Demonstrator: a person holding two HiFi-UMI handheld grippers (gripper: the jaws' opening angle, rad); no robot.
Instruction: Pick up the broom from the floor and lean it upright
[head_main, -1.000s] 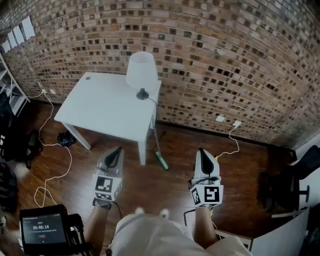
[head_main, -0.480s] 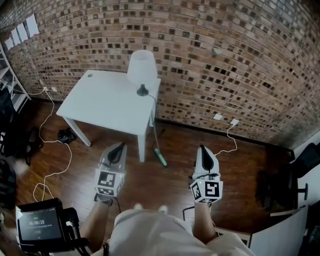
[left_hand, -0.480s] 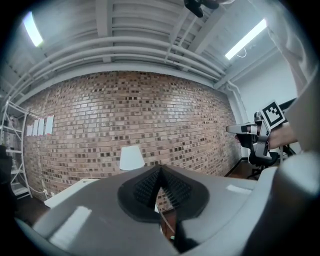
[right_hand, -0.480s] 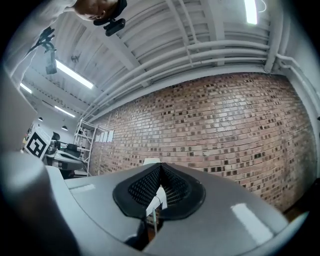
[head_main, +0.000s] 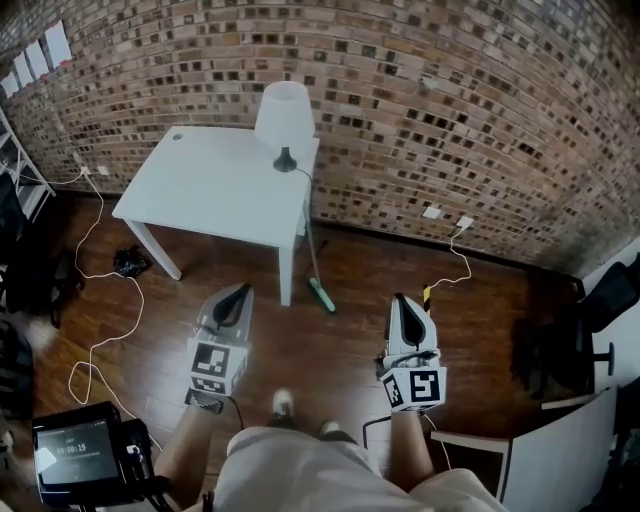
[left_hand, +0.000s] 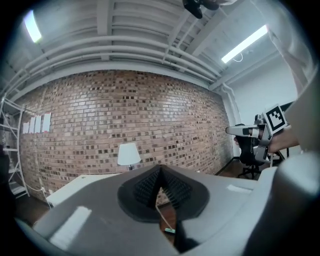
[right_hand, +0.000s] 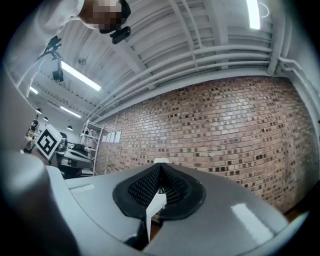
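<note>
Broom (head_main: 321, 293): off the floor's flat. It stands on its green head on the wooden floor (head_main: 330, 350), just beside the worktop's front right leg, with the thin handle rising steeply towards the worktop's corner by the brick wall (head_main: 450, 110). Whether the handle rests on the worktop edge or on the wall cannot be told.
Left hand-held gripper (head_main: 237, 291): clenched and empty — in its own view the ribbed pads meet at the tip with nothing between them. It is held out level over the floor, well apart from the broom, which shows small through the slot below the pads.
Right hand-held gripper (head_main: 402, 301): clenched too, pads together, grasping nothing. It is held over the floor to the right of the broom and apart from it.
Worktop (head_main: 200, 190): white, set against the brick wall, carrying a lamp (head_main: 283, 118) with a white shade at its back right corner.
Floor clutter: a white cable (head_main: 98, 300) snakes over the boards left of the worktop.
Lower left: a small screen device (head_main: 75, 455) — its readout is too small to make out.
Right edge: a dark chair (head_main: 590, 340).
Person: forearms behind both grippers, one shoe (head_main: 283, 403) on the floor between them.
</note>
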